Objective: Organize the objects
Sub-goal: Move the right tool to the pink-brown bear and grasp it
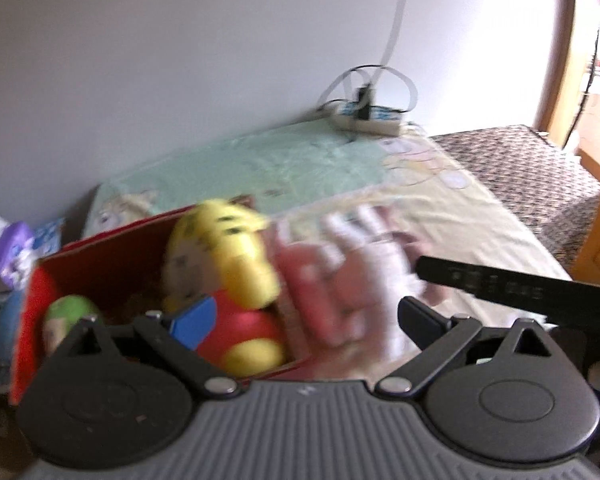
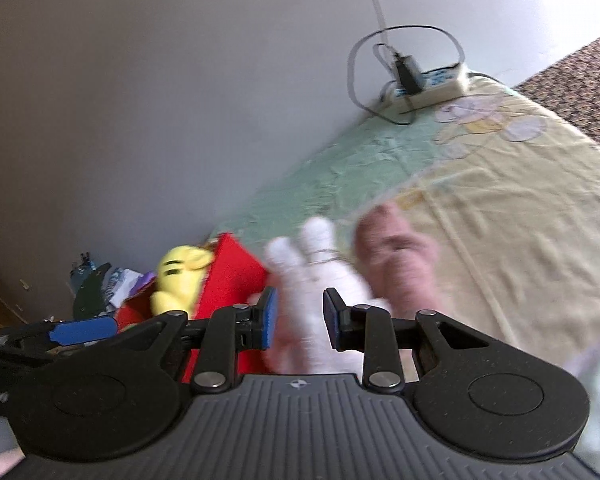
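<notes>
Soft toys and a red box on the bed

The right gripper (image 2: 300, 316) pinches a white and pink plush toy (image 2: 320, 280) beside the red box (image 2: 236, 264). The left gripper (image 1: 300, 316) is spread wide with nothing in it. A yellow plush toy (image 1: 228, 256) sits inside the box.

Left tool (image 1: 306, 320) angled down, jaws spread wide, blue pad on one finger (image 1: 192, 322) and dark finger opposite standing far apart, pressing on nothing. Right tool (image 2: 300, 316) tipped only slightly below level, jaws drawn narrow, both pads closed against the soft white toy (image 2: 316, 264) that fills the gap. Held close side by side: one blue-padded finger of the left tool reaching in at the lower left of the right wrist view, a black arm of the right tool crossing the right edge of the left wrist view.
</notes>
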Demonstrator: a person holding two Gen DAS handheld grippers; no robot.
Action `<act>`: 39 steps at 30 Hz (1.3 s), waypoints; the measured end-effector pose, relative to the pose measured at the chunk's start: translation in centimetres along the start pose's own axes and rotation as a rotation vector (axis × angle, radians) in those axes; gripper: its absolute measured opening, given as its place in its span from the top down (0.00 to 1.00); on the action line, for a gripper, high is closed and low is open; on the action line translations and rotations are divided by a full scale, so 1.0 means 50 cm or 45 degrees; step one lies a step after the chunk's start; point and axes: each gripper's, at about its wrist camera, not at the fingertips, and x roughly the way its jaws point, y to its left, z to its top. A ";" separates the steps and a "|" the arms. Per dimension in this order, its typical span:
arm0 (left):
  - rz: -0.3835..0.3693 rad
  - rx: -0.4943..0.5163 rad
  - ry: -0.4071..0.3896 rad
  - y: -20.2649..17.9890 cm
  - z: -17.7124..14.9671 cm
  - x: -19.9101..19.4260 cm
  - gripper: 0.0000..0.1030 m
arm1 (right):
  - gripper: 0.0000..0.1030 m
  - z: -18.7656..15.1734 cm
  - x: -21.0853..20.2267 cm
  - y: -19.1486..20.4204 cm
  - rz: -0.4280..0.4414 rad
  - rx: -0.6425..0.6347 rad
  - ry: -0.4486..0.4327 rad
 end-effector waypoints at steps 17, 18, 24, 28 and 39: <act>-0.254 -0.033 0.200 -0.192 -0.015 0.216 0.11 | 0.70 0.069 0.059 -0.182 0.008 0.180 0.216; -0.262 -0.038 0.210 -0.195 -0.017 0.224 0.11 | 0.69 0.074 0.065 -0.185 0.020 0.186 0.228; -0.293 -0.070 0.248 -0.204 -0.017 0.263 0.13 | 0.65 0.093 0.124 -0.200 0.056 0.193 0.334; -0.284 -0.107 0.281 -0.187 -0.015 0.286 0.13 | 0.65 0.092 0.159 -0.198 0.112 0.188 0.395; -0.259 -0.148 0.303 -0.155 -0.014 0.304 0.14 | 0.76 0.088 0.182 -0.206 0.243 0.252 0.449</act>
